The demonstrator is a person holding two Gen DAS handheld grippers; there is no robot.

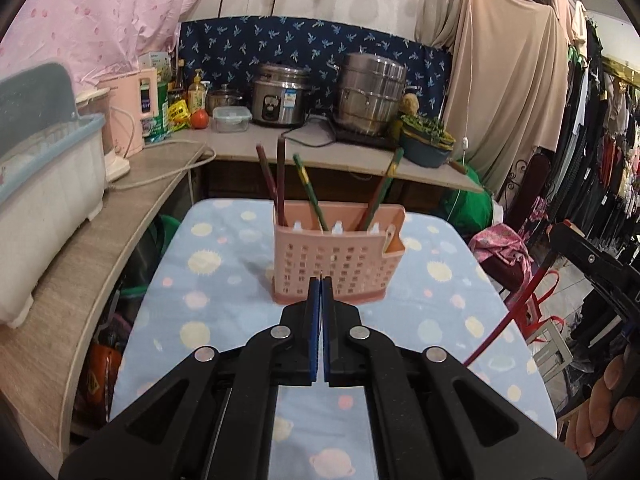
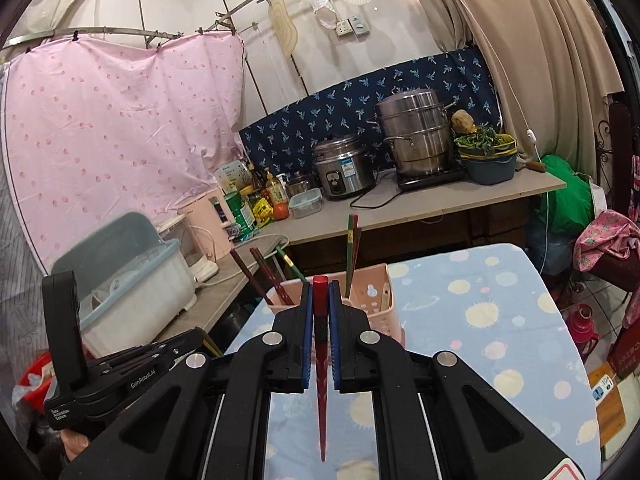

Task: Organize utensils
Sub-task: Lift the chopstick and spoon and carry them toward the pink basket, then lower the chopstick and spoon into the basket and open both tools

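Note:
A pink slotted utensil holder point(image 1: 336, 256) stands on the table's blue spotted cloth point(image 1: 224, 280), with several dark red and green chopsticks point(image 1: 281, 180) upright in it. My left gripper point(image 1: 321, 280) hovers just in front of the holder, shut with nothing between its blue pads. In the right wrist view my right gripper point(image 2: 320, 285) is shut on a red chopstick point(image 2: 321, 380), thick end forward and thin end trailing back under the camera. It is raised above the cloth, just short of the holder point(image 2: 374, 300). That red chopstick point(image 1: 508, 316) also shows at the right of the left wrist view.
An L-shaped counter point(image 1: 240, 148) behind and left holds a rice cooker point(image 1: 280, 98), a stacked steel steamer point(image 1: 370, 92), a basin of greens point(image 1: 426, 140), a pink kettle point(image 1: 128, 108) and a white dish rack point(image 1: 44, 208). Hanging clothes point(image 1: 600, 140) fill the right side.

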